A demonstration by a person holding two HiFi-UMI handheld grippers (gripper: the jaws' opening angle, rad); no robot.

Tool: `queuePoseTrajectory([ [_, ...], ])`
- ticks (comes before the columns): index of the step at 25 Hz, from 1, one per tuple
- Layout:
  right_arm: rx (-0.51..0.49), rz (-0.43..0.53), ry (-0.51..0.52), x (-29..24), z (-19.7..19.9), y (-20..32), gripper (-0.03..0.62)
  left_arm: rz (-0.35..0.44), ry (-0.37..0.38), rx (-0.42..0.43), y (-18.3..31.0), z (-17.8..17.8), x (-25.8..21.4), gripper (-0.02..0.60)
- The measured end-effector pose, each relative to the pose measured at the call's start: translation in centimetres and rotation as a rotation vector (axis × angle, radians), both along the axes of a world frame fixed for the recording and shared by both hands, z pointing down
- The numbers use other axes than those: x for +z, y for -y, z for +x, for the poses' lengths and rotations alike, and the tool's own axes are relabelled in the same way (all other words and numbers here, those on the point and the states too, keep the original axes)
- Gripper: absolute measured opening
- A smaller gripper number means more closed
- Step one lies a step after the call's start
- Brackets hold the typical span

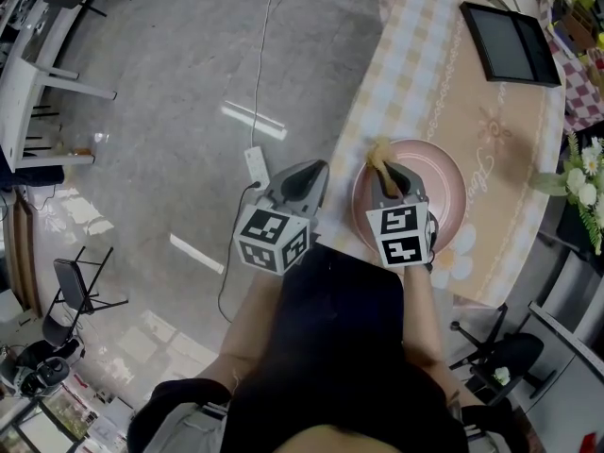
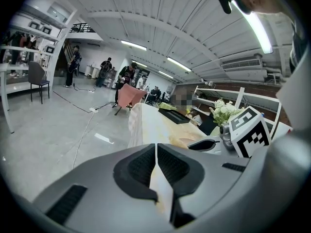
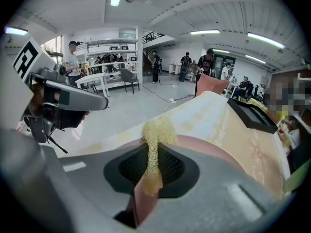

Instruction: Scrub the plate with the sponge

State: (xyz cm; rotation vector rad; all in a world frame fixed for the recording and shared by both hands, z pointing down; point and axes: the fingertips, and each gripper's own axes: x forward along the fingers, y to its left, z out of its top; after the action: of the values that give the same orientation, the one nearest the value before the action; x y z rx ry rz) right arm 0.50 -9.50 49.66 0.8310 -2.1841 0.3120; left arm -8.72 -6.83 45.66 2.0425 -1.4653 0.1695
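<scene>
Head view: the right gripper (image 1: 389,176) sits at centre-right of the frame, over the left part of the plate (image 1: 445,189). Its fingers (image 3: 171,166) are pinching the sponge (image 3: 157,128), a yellow mesh pad. The pad's crumpled top stands out beyond the fingertips, and a thin strip of it runs down between the finger pads. In the head view the sponge (image 1: 377,153) lies at the plate's upper-left rim. Whether it touches the plate surface cannot be told.

The plate is pink and round. It rests on the tabletop (image 1: 444,92) near the table's lower edge, in the right half of the frame. In the right gripper view the plate (image 3: 210,147) shows just behind the fingers.

The left gripper (image 1: 315,170) is at frame centre, left of the table edge and over the floor (image 1: 170,83), clear of the plate. Its fingers (image 2: 140,166) are pressed together with nothing between them. Only a narrow seam shows in the left gripper view.

Other items: a black tray (image 1: 511,43) lies on the tabletop at upper right. White flowers (image 1: 585,173) stand at the right edge. A power strip (image 1: 257,165) with its cable lies on the floor, just left of the left gripper.
</scene>
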Motion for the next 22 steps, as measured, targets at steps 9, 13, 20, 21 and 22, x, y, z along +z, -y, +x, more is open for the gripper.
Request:
queuePoseTrajectory([
  [9, -0.073, -0.026, -0.004, 0.2, -0.7, -1.6, 0.048, 0.004, -0.004, 0.015, -0.4, 0.3, -0.1, 0.023],
  [13, -0.099, -0.025, -0.007, 0.1, -0.9, -1.9, 0.048, 0.007, -0.005, 0.02, -0.6, 0.3, -0.1, 0.023],
  [20, -0.118, -0.034, -0.01, 0.1, -1.0, -2.9, 0.048, 0.011, -0.009, 0.022, -1.1, 0.2, -0.3, 0.023],
  [21, -0.122, -0.035, -0.01, 0.2, -1.0, -3.1, 0.048, 0.012, -0.01, 0.024, -1.1, 0.3, -0.2, 0.023],
  [22, -0.125, -0.037, -0.009, 0.2, -1.0, -3.2, 0.048, 0.012, -0.011, 0.026, -1.2, 0.3, -0.2, 0.023],
])
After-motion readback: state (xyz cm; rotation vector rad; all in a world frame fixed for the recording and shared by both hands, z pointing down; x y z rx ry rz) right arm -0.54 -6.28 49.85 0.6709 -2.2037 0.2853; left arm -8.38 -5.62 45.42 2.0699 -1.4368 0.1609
